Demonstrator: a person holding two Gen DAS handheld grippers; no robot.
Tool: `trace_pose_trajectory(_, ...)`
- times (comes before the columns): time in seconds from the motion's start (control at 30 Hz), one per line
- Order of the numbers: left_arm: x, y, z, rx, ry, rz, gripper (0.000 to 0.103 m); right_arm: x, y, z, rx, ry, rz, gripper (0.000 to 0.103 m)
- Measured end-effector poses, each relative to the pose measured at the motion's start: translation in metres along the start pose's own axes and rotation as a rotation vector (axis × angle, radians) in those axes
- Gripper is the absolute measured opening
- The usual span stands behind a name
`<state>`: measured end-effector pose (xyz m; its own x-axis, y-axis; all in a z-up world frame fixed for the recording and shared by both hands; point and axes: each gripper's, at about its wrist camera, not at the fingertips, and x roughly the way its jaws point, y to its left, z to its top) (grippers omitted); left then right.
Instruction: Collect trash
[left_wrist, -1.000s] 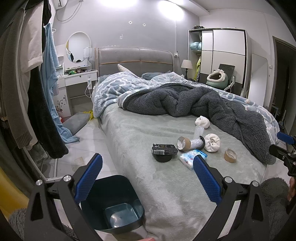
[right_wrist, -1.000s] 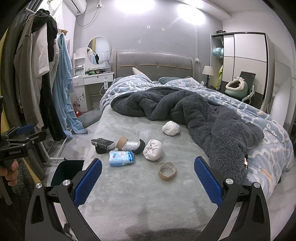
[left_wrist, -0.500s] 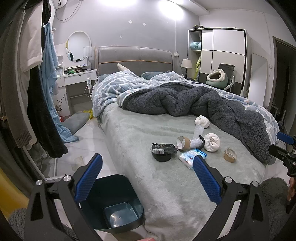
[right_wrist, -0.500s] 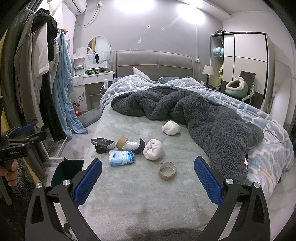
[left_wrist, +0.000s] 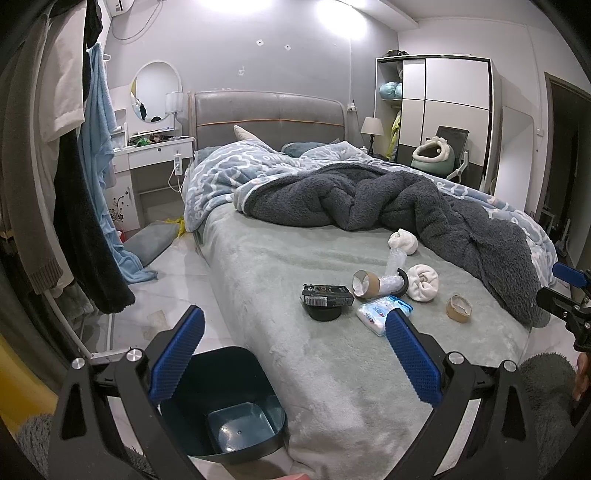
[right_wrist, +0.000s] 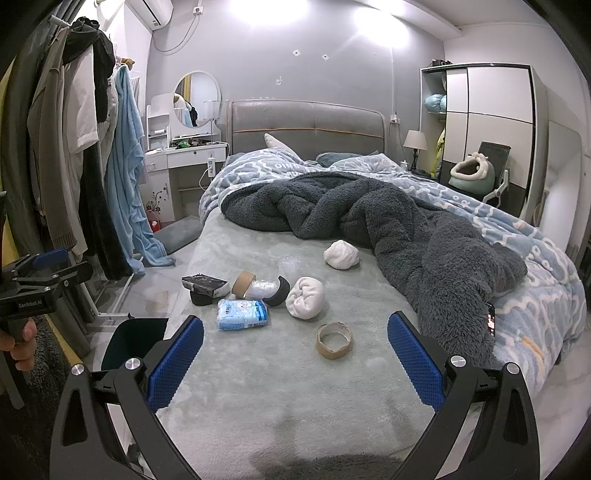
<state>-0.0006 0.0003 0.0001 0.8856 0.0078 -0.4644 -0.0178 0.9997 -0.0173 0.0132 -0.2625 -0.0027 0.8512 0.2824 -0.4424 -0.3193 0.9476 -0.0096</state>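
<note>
Left wrist view: left gripper (left_wrist: 293, 356) spread wide, empty, above bin (left_wrist: 225, 406) beside bed (left_wrist: 332, 387). Right wrist view: right gripper (right_wrist: 295, 358) spread, empty; trash on bed: tape roll (right_wrist: 333, 339), tissue pack (right_wrist: 242, 314).

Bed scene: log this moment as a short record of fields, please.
setting: bedroom, trash lying on the bed
trash bin: dark, open, on the floor beside the bed
items on bed: tape roll; tissue pack; two white wads; black box; cardboard tube
left gripper: open, empty
right gripper: open, empty
progress: nothing in the bin yet
</note>
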Motion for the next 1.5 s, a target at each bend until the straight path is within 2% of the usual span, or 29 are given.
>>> trace_pose_trajectory(0.93, 0.001, 0.002, -0.001, -0.001, 0.006, 0.002, 0.100, 0.001, 0.001, 0.002, 0.000, 0.003, 0.002, 0.100)
trace_pose_trajectory(1.2, 0.008, -0.006, -0.016, 0.015, 0.013, -0.009, 0.100, 0.004, 0.003, -0.002, 0.001, 0.025, 0.013, 0.100)
trace_pose_trajectory(1.5, 0.010, -0.009, -0.012, 0.045, 0.006, -0.032, 0.100, 0.007, 0.004, 0.002, -0.039, 0.080, 0.038, 0.100)
